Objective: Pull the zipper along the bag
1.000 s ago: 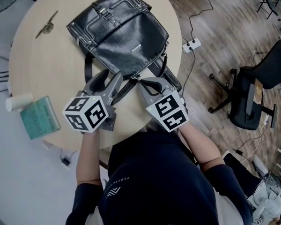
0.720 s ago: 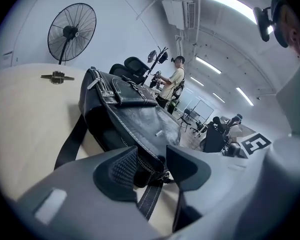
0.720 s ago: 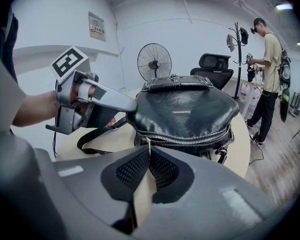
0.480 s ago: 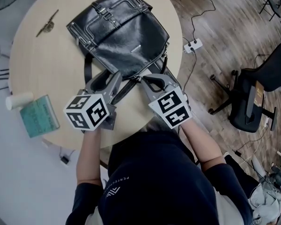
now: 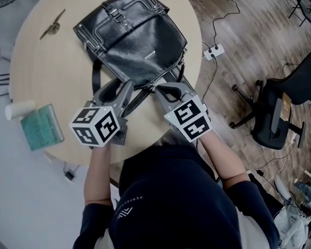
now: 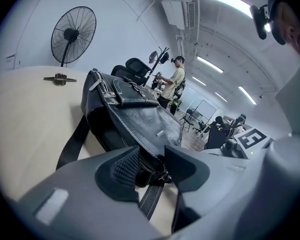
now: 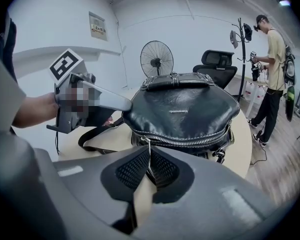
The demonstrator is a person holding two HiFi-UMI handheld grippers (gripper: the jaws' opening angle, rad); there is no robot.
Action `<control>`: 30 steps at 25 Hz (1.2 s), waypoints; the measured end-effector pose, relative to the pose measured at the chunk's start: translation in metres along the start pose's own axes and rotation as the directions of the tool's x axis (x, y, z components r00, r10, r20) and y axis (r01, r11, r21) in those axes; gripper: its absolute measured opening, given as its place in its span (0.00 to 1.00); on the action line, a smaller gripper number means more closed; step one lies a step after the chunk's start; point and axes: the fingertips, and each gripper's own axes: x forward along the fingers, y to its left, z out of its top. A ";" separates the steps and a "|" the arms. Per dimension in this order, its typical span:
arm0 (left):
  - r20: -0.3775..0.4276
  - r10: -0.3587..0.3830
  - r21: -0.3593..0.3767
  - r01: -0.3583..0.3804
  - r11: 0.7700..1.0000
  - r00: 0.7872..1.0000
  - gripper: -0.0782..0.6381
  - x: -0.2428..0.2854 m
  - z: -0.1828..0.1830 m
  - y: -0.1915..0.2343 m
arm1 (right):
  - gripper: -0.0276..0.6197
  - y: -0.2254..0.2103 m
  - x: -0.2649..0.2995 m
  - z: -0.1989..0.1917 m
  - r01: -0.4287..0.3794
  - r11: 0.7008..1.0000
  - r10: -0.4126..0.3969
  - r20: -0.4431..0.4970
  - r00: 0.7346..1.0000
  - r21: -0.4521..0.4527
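Observation:
A black leather bag point(image 5: 135, 35) lies on the round table point(image 5: 46, 71), its zippered end toward me. My left gripper point(image 5: 123, 82) straddles the bag's near left corner point(image 6: 140, 166). Its jaws have just been closing, with that corner and the strap point(image 6: 72, 144) root between them and a little room still showing at the right finger. My right gripper point(image 5: 156, 88) is at the same end, shut on the thin metal zipper pull point(image 7: 149, 151). The pull hangs from the silver zipper point(image 7: 190, 140) at its left end. In the right gripper view the left gripper point(image 7: 120, 104) touches the bag's left side.
A green book point(image 5: 40, 127), a white cylinder point(image 5: 19, 109) and a small brass-coloured object point(image 5: 52, 29) lie on the table's left part. An office chair point(image 5: 285, 108) and a power strip point(image 5: 212, 51) are on the floor to the right. A person point(image 7: 270, 69) stands beyond the table.

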 end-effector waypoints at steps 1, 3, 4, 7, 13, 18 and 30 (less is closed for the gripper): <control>-0.004 0.002 -0.001 -0.002 1.000 1.000 0.35 0.000 0.000 0.000 | 0.07 0.000 0.000 0.000 -0.002 1.000 0.002 0.000 1.000 0.001; -0.006 0.004 -0.011 -0.004 1.000 1.000 0.35 0.001 -0.001 -0.001 | 0.07 0.000 0.001 0.000 -0.004 1.000 0.004 0.002 1.000 0.006; -0.004 0.006 -0.016 -0.006 1.000 1.000 0.35 0.001 -0.001 -0.001 | 0.07 0.000 0.001 0.000 -0.005 1.000 0.005 0.002 1.000 0.007; 0.005 0.002 -0.031 -0.002 1.000 1.000 0.34 0.002 -0.001 -0.002 | 0.07 0.000 0.002 -0.001 -0.010 1.000 0.010 0.003 1.000 0.004; 0.066 -0.026 -0.072 0.030 0.997 0.998 0.25 -0.005 0.002 -0.005 | 0.07 0.003 0.001 0.001 -0.023 1.000 0.023 0.003 1.000 -0.005; 0.083 -0.037 -0.080 0.044 0.996 0.996 0.22 -0.009 0.003 -0.006 | 0.06 0.000 0.004 0.007 -0.015 1.000 0.015 0.008 1.000 -0.012; 0.087 -0.038 -0.075 0.044 0.996 0.995 0.21 -0.010 0.004 -0.005 | 0.07 -0.006 0.006 0.012 0.030 0.999 -0.030 0.003 1.000 -0.028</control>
